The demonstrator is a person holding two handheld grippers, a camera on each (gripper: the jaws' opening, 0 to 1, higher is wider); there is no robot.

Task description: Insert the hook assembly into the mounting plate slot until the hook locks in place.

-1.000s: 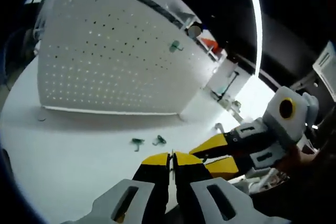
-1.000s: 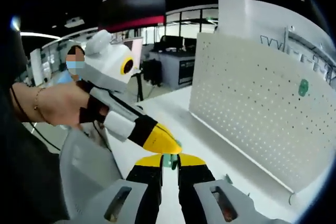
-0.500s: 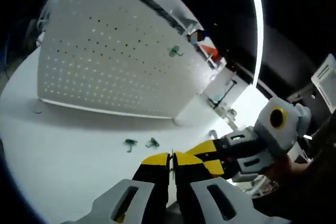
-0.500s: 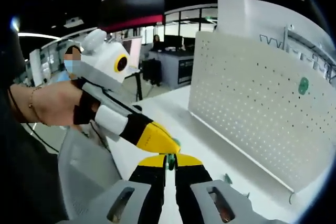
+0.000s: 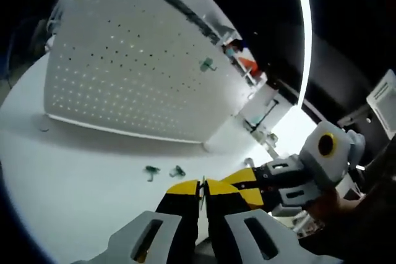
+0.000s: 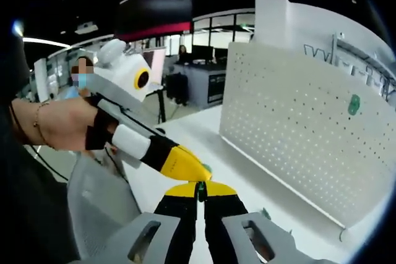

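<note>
On the bench: everything for the task stands or lies on this white surface.
Bench (image 5: 74,183): white and broad, it carries the pegboard plate and the loose parts.
Mounting plate (image 5: 130,72): a white perforated panel standing upright on the bench, also seen in the right gripper view (image 6: 291,134), with rows of small holes across its face.
Left claw (image 5: 202,188): yellow-tipped black jaws pressed together, with a thin sliver of something at the tips that I cannot make out; seen from the right gripper view (image 6: 197,174) it reaches in from the left, held by a person's hand (image 6: 59,125), and its tip sits just above the right claw's tips.
Right claw (image 6: 199,190): jaws closed on a small green hook assembly (image 6: 201,188), which shows as a dark green piece in the seam between the tips; in the left gripper view (image 5: 250,180) this claw comes in from the right, close beside the left claw's tips.
Mounted hook (image 5: 206,64): a small green piece already sitting on the plate's face, high up near its far edge.
Loose hooks (image 5: 163,171): two small green pieces lying on the bench in front of the plate, near each other and ahead of the left claw.
</note>
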